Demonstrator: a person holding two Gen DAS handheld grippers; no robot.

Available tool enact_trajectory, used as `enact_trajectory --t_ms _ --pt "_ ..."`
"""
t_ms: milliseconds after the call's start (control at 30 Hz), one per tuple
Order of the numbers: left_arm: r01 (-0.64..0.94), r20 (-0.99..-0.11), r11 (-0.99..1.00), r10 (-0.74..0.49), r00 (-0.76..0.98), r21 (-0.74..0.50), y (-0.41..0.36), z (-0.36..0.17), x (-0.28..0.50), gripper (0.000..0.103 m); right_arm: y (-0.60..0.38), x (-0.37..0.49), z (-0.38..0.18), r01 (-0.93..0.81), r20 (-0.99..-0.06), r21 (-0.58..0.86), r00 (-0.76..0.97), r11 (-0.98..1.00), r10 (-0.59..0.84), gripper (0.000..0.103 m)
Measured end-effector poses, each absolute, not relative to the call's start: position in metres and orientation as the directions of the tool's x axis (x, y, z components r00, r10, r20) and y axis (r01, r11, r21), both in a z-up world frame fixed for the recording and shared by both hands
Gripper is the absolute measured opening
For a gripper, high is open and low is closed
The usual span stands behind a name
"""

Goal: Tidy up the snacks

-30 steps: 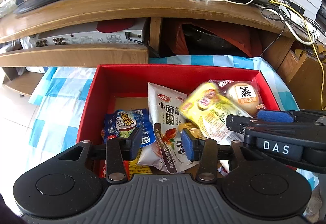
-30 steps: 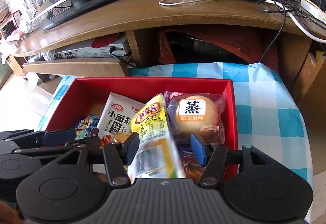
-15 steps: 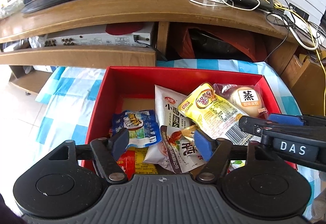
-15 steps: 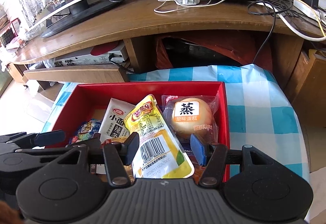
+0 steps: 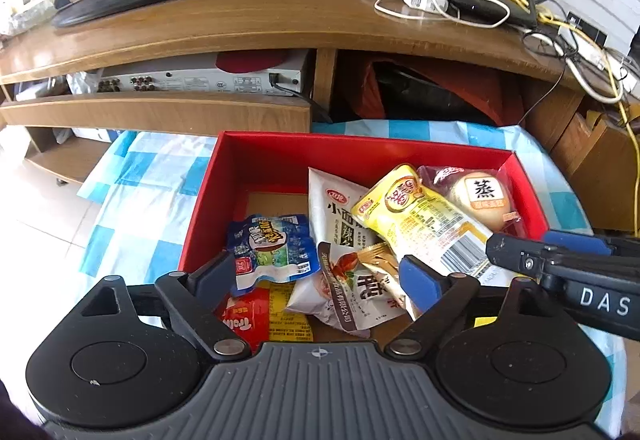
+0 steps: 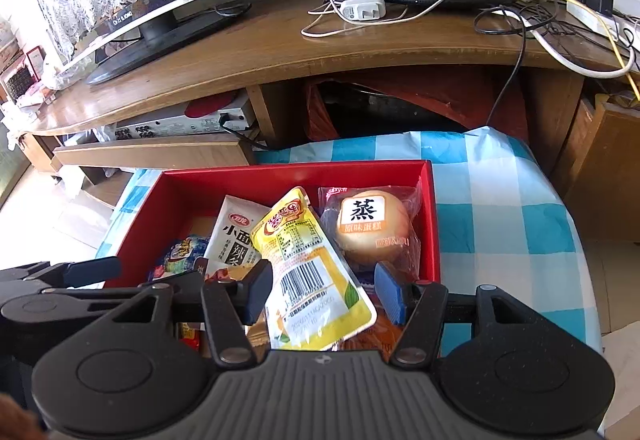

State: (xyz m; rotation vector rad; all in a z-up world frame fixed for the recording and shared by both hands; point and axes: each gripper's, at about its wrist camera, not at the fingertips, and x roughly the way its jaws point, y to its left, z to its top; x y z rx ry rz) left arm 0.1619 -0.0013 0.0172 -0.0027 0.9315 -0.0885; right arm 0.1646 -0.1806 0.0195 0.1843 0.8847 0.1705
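Tablecloth first, blue and white checks, spread over a low surface in front of the wooden TV stand, and it's probably there just to give the red box a clean spot to sit on. That box is where all the snacks are: it's open-topped, shallow, and there's bare cardboard floor showing at the back left, so my guess is there's room to lay things flatter. Inside, the white noodle-snack bag leans in the middle, the yellow pouch lies slanted across it, the wrapped cake sits against the right wall, a small blue packet is on the left and a red and yellow packet is at the near edge. Right gripper has its jaws spread wide either side of the yellow pouch's lower end, not pinching it as far as I can see. Left gripper is also gaping wide, empty, above the blue packet and noodle bag.
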Motion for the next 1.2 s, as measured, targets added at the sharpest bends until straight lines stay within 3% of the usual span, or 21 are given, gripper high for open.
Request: enact_trajectory --t_ms 367,733,1200 --pt "0.093 -0.788 0.995 -0.077 0.611 -0.025 -0.004 0.019 0.141 0.103 -0.19 0.137 0.022 -0.053 -0.751 0.241 0.623 0.969 0.221 0.07" --pt "0.086 -0.781 0.996 -0.038 0.624 0.02 -0.006 0.019 0.113 0.103 -0.19 0.101 0.025 -0.063 -0.752 0.244 0.618 0.968 0.23 0.072" --pt "0.116 -0.77 0.991 -0.123 0.626 -0.064 -0.002 0.025 0.076 0.103 -0.196 0.06 0.029 -0.047 -0.752 0.255 0.618 0.966 0.228 0.073"
